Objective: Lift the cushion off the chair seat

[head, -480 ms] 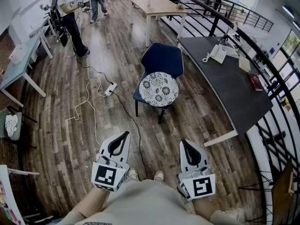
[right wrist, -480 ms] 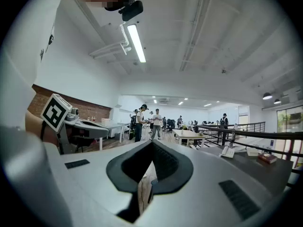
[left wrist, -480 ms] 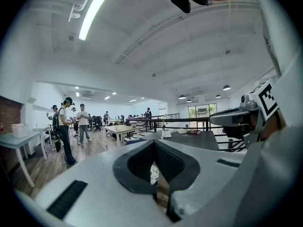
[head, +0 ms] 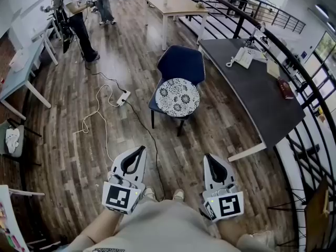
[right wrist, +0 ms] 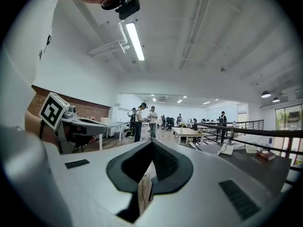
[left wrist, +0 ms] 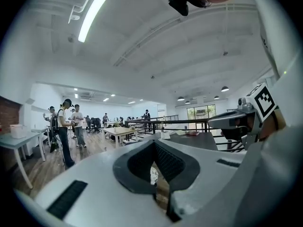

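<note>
A round white cushion (head: 177, 96) with a dark floral pattern lies on the seat of a dark blue chair (head: 181, 64), out in the middle of the wooden floor in the head view. Both grippers are held low and close to the person's body, well short of the chair. My left gripper (head: 140, 150) is shut with nothing in it, and its jaws meet at the tips in the left gripper view (left wrist: 154, 142). My right gripper (head: 209, 158) is shut and empty too, its tips touching in the right gripper view (right wrist: 152, 143). Both point roughly level toward the chair.
A dark curved desk (head: 257, 96) with a telephone (head: 242, 59) and a black railing (head: 310, 88) stands right of the chair. A power strip (head: 124, 98) with a white cable and a black cable lies on the floor at the left. People (head: 79, 25) and a wooden table (head: 176, 5) are farther back.
The right gripper has drifted slightly right and down in the head view. The people at the back have shifted. Both grippers' jaws stand as before.
</note>
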### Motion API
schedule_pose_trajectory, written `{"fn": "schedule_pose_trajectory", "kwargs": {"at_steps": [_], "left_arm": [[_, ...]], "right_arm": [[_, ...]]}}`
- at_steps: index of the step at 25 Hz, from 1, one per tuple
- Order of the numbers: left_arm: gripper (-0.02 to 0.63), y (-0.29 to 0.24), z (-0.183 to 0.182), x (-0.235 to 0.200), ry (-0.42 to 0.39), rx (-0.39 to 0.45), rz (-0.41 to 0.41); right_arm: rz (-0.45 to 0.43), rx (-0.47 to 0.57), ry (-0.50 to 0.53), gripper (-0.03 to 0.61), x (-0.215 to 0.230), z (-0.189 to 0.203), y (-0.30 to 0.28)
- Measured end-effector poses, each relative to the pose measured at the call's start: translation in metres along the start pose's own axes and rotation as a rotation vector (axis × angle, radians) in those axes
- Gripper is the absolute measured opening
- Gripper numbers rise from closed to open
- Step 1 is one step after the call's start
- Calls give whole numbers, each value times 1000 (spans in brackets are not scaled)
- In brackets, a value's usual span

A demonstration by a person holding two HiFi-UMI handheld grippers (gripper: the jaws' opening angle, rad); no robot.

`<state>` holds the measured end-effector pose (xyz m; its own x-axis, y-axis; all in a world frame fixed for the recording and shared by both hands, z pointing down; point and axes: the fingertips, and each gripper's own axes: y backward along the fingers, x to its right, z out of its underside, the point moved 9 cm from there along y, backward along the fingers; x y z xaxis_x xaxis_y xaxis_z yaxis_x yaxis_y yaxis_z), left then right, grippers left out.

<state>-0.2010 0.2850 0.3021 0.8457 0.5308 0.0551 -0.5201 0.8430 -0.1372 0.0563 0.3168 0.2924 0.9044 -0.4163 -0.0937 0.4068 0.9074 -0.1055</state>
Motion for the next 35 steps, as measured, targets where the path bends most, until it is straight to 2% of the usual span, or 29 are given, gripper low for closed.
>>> {"fn": "schedule_pose_trajectory", "kwargs": {"at_steps": [11,19,25,30,35], "left_arm": [[4,-6,10,29,32,-6,14],[3,-27,12,58,5,-21,17],[3,-45,5,83,97,-20,31],[3,-57,3,104,61,-13,21],[4,-68,-2,119,17,-9,53]], "right_arm": [[-23,-30,-52,2,5,13,4],[-33,-9,-78,2,34,24,12],[-45,16,-77,2,62,25,22],[-33,44,-69,2,83,24,31],[-30,68,-58,2,94,21,31]]}}
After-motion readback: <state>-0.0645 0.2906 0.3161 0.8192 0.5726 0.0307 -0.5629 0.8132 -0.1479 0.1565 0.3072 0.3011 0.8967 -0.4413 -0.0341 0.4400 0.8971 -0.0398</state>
